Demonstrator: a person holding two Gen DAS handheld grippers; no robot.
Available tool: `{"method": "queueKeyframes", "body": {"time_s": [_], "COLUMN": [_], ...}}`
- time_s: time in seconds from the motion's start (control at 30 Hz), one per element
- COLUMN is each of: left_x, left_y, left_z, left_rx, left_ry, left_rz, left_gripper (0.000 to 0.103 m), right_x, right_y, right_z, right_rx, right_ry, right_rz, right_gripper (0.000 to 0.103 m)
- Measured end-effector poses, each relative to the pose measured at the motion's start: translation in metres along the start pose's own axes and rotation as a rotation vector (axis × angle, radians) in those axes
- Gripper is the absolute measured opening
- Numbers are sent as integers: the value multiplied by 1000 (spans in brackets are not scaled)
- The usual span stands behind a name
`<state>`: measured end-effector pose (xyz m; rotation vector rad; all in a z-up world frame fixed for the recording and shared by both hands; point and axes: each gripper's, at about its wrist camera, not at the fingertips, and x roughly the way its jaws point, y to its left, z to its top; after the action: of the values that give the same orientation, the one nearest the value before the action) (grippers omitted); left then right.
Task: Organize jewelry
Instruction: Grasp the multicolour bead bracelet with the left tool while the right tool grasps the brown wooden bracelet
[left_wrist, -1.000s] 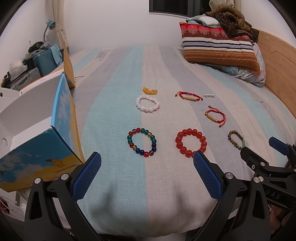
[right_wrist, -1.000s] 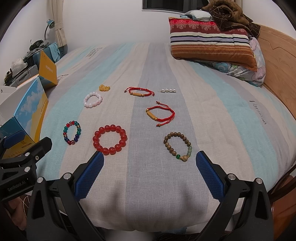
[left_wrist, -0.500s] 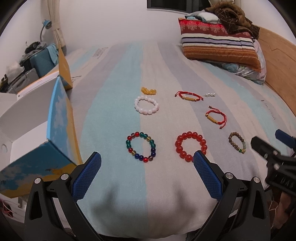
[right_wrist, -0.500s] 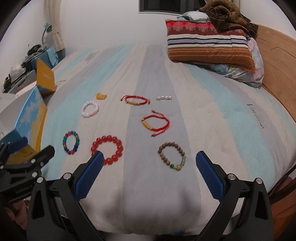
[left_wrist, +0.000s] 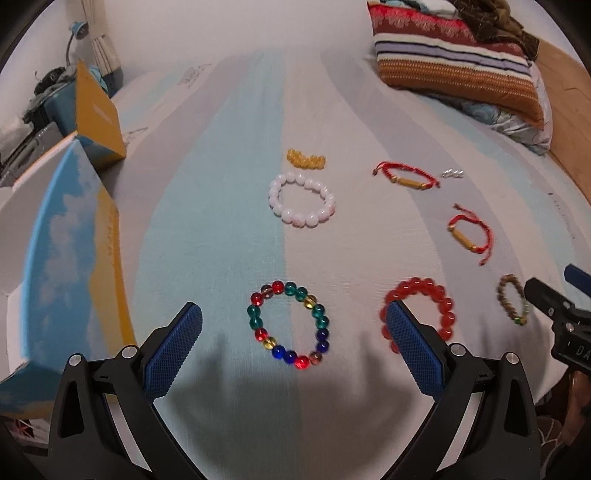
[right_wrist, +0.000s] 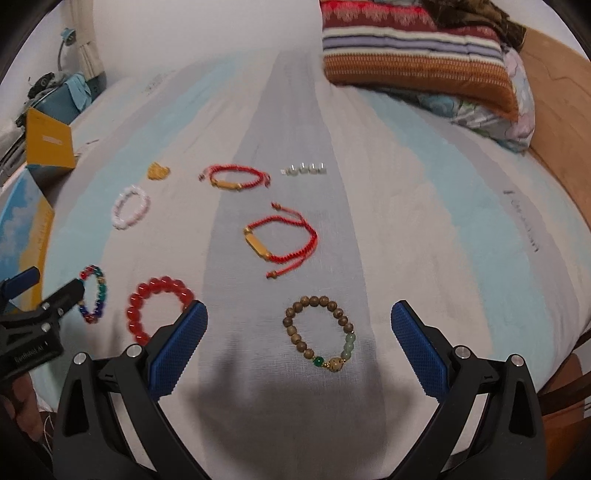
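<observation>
Several bracelets lie on a striped bedspread. A multicoloured bead bracelet sits between the fingers of my open left gripper, just ahead of the tips. A red bead bracelet is partly behind the left gripper's right finger. A brown wooden bead bracelet lies between the fingers of my open right gripper. Farther off are a white bead bracelet, yellow beads, two red cord bracelets and small silver beads.
An open white box with blue-and-yellow sides stands at the left bed edge. A striped pillow lies at the far right by a wooden headboard. A suitcase and clutter sit beyond the box.
Both grippers have moved forward and lower over the bed, so the bracelets appear larger and nearer. The multicoloured and brown bracelets now sit between the finger tips. Nothing was picked up.
</observation>
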<state>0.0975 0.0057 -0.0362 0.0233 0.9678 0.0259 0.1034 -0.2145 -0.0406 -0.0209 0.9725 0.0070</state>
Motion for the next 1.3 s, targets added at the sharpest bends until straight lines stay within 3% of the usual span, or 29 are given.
{"method": "queueKeyframes", "body": {"time_s": [0.4, 0.47, 0.53, 0.63, 0.7, 0.9, 1.0, 1.23, 1.27, 1.3], "left_x": [49, 54, 54, 52, 50, 45, 41, 29, 29, 28], "left_y": [5, 8, 10, 11, 11, 5, 2, -2, -2, -2], "left_z": [-12, -14, -15, -15, -15, -18, -19, -18, -18, -18], "left_rx": [-17, -26, -32, -38, -29, -4, 3, 8, 6, 5], "left_ry": [71, 69, 57, 40, 27, 11, -4, -43, -46, -50], "left_rz": [15, 4, -7, -13, -32, -67, -77, -112, -115, -105], "left_gripper": [97, 98, 97, 84, 63, 26, 19, 19, 10, 9], "right_x": [57, 59, 58, 54, 53, 48, 44, 34, 32, 31], "right_y": [-19, -20, -17, -10, -5, 5, 8, 3, 3, 2], "right_z": [-18, -20, -20, -22, -24, -26, -26, -24, -24, -24], "right_rx": [42, 50, 39, 1, -30, -64, -89, -96, -91, -87], "right_ry": [112, 113, 100, 91, 87, 80, 76, 57, 52, 47], "right_rz": [4, 10, 4, 13, 10, 20, 9, 24, 27, 29], "right_gripper": [96, 94, 84, 65, 56, 27, 16, 15, 15, 15]}}
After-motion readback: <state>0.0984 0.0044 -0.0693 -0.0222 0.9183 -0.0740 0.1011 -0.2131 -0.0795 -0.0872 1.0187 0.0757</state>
